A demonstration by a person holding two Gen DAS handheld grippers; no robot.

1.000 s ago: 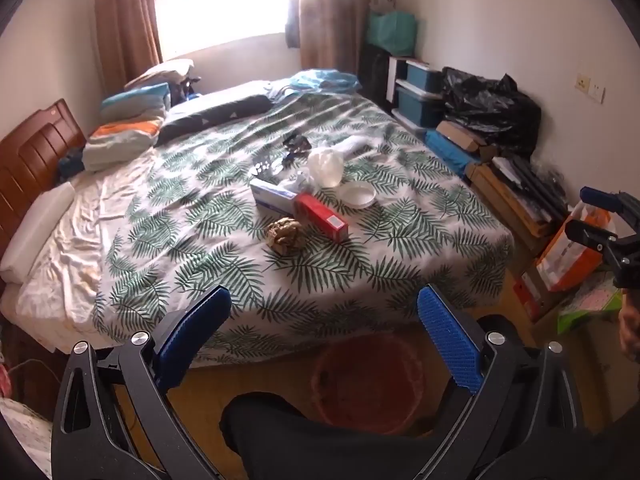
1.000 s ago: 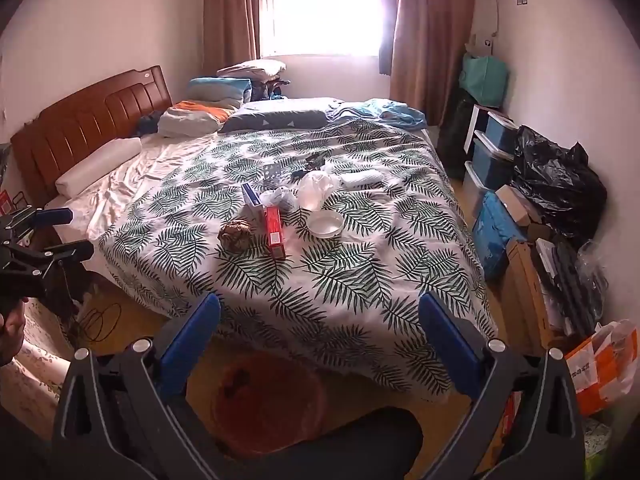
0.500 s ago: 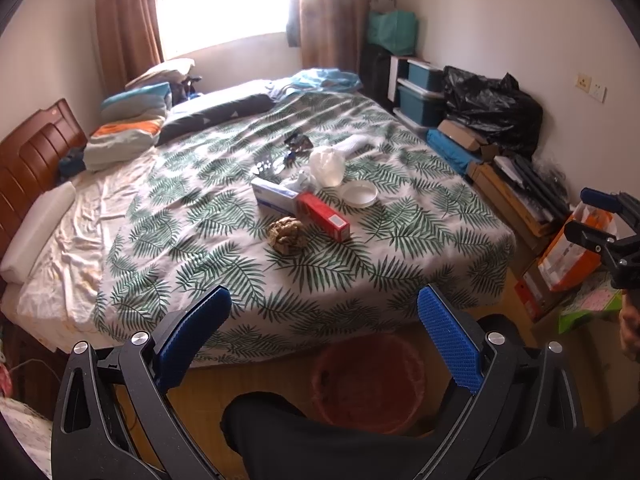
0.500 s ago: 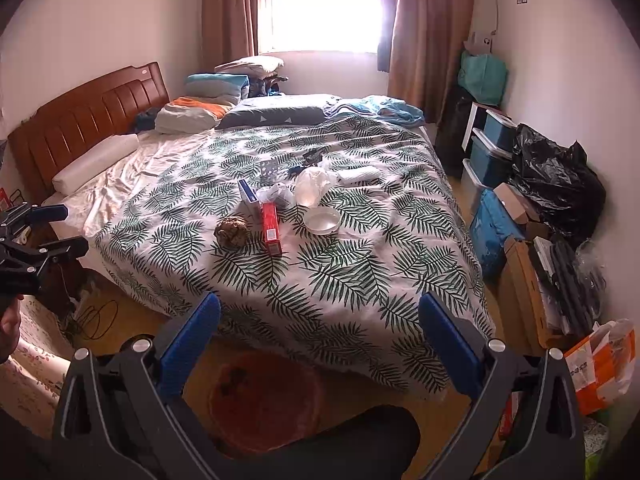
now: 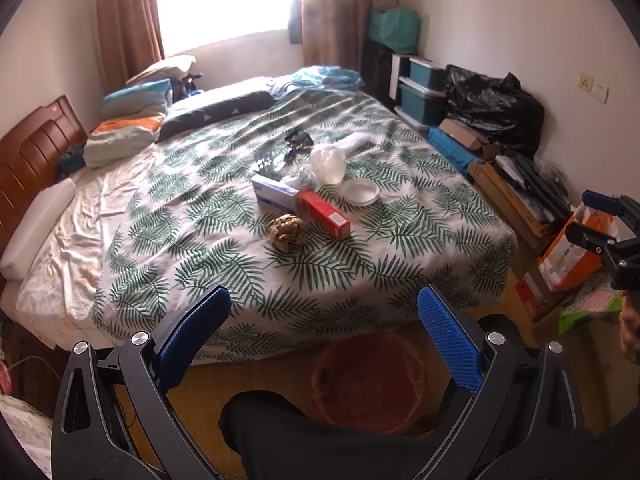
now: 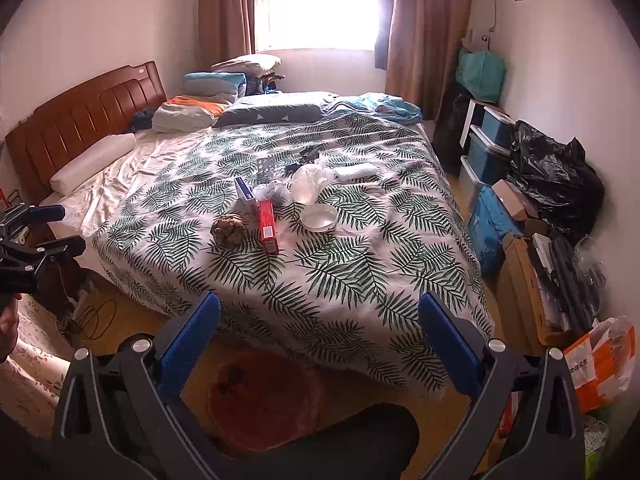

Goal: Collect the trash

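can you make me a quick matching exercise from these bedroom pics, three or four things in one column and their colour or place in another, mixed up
Things:
1. long box
2. basket
3. crumpled paper ball
4. round lid

Descriptions:
A. white, on the bedspread
B. brown, beside the long box
C. red, lying flat on the bed
D. reddish, on the floor at the foot of the bed

Pairs: 1-C, 2-D, 3-B, 4-A

Green fern-print bedspread [image 5: 224, 216], red box [image 5: 324, 213].
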